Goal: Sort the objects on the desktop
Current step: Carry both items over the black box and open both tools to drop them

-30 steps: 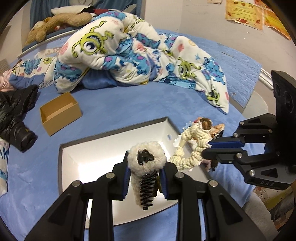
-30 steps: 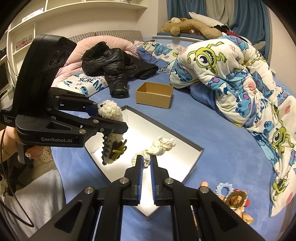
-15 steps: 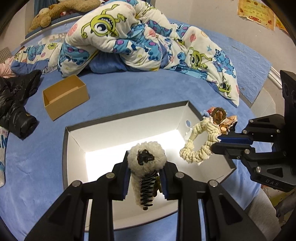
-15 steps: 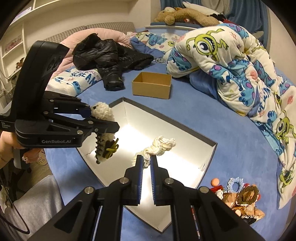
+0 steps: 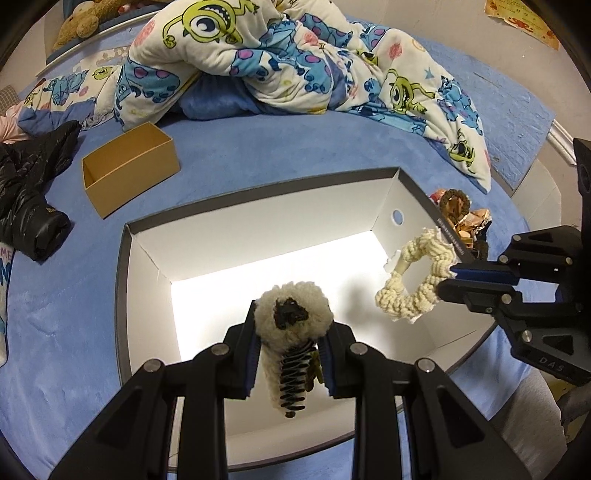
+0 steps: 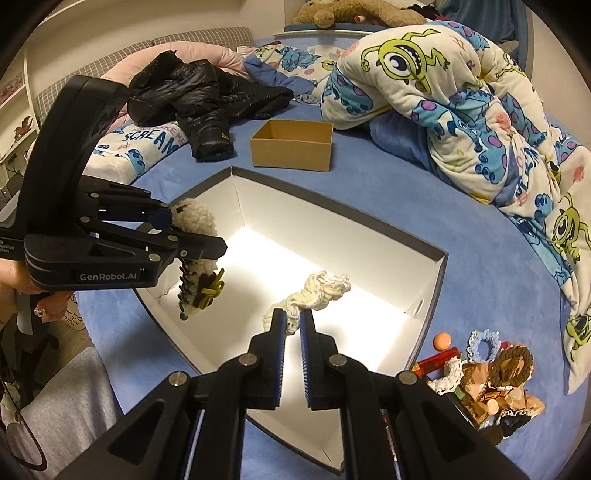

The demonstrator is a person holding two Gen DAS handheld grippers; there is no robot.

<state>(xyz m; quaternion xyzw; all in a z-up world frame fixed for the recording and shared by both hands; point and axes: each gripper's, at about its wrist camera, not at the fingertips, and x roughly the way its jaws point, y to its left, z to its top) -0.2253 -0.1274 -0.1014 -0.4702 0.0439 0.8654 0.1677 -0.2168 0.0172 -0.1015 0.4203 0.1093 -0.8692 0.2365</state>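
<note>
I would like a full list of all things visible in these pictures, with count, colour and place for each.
Big box: one, white inside, on the bed.
Small box: one, brown, behind the big box.
Fluffy hair clip: one, cream, in left gripper.
Scrunchie: one, cream, in right gripper.
Hair accessories pile: several, mixed colours, beside the big box.
Jacket: one, black.
Quilt: one, cartoon print.
Plush toy: one, tan, far edge.
Hand: one, holding left gripper.

Fleecy hair claw (image 5: 291, 325), cream scrunchie (image 5: 413, 291) above white box (image 5: 258, 236).
</note>
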